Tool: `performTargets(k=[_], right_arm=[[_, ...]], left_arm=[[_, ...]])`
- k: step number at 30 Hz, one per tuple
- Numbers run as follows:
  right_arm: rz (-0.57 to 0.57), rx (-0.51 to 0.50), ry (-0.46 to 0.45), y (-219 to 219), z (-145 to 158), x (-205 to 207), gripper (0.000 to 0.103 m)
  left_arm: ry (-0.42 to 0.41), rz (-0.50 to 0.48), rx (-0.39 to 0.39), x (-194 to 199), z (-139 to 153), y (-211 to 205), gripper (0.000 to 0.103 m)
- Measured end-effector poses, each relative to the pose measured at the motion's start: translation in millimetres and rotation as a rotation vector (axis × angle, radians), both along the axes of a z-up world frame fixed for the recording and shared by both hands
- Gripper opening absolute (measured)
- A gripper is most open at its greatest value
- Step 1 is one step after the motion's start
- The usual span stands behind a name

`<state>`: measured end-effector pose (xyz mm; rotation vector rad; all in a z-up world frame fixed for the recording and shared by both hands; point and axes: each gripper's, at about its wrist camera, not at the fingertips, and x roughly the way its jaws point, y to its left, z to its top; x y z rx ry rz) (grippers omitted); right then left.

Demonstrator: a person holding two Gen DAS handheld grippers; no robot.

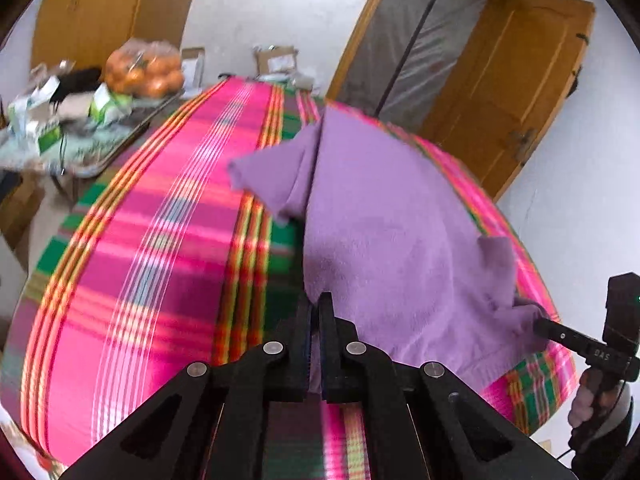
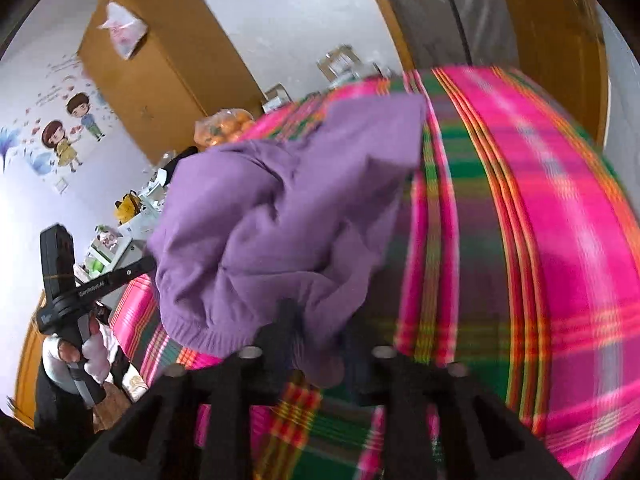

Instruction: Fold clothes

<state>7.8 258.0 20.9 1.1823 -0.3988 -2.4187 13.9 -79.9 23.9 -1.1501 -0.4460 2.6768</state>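
A purple knit garment (image 1: 400,232) lies partly spread on a bed covered with a pink and green plaid blanket (image 1: 160,240). One sleeve is folded out to the left. My left gripper (image 1: 318,305) is shut on the garment's near hem, with cloth pinched between its fingers. In the right wrist view the garment (image 2: 272,208) is bunched and lifted in front of the camera. My right gripper (image 2: 320,322) has its jaws wide apart, and a fold of the cloth hangs loose between them. The left gripper (image 2: 146,266) meets the garment's left edge there.
A side table (image 1: 100,148) left of the bed holds a bag of oranges (image 1: 144,68) and small boxes. A wooden door (image 1: 512,92) stands open beyond the bed's far right. A wardrobe (image 2: 160,60) and wall stickers (image 2: 68,132) are behind. A hand (image 2: 86,354) holds the left gripper's handle.
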Motion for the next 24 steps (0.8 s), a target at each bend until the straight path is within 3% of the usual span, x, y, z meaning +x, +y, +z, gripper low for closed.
performTargets(k=[3, 5, 9, 12, 14, 19, 24], right_arm=[[-0.018, -0.040, -0.036, 7.5, -9.1, -5.4, 0.049], [-0.025, -0.063, -0.058, 8.5, -15.0, -10.0, 0.049], [-0.014, -0.090, -0.074, 5.5, -20.8, -14.5, 0.046], [0.020, -0.059, -0.060, -4.0, -17.9, -13.4, 0.012], [0.043, -0.035, -0.051, -10.4, -15.5, -14.0, 0.010], [0.168, -0.029, -0.030, -40.9, -7.2, -17.0, 0.008], [0.336, -0.040, 0.019, -97.8, 8.5, -28.3, 0.007]], left_arm=[[-0.010, -0.003, 0.021, -0.6, -6.2, -4.6, 0.024], [-0.014, -0.008, 0.035, -3.5, -9.7, -6.3, 0.028], [-0.048, -0.029, 0.078, -14.4, -19.2, -7.0, 0.028], [-0.055, -0.059, 0.082, -19.4, -23.0, -0.1, 0.024], [-0.049, -0.059, 0.067, -21.2, -23.1, 3.4, 0.010], [0.004, 0.070, 0.044, -26.4, -6.2, -25.8, 0.008], [0.074, 0.203, -0.009, -32.9, 26.4, -70.3, 0.008]])
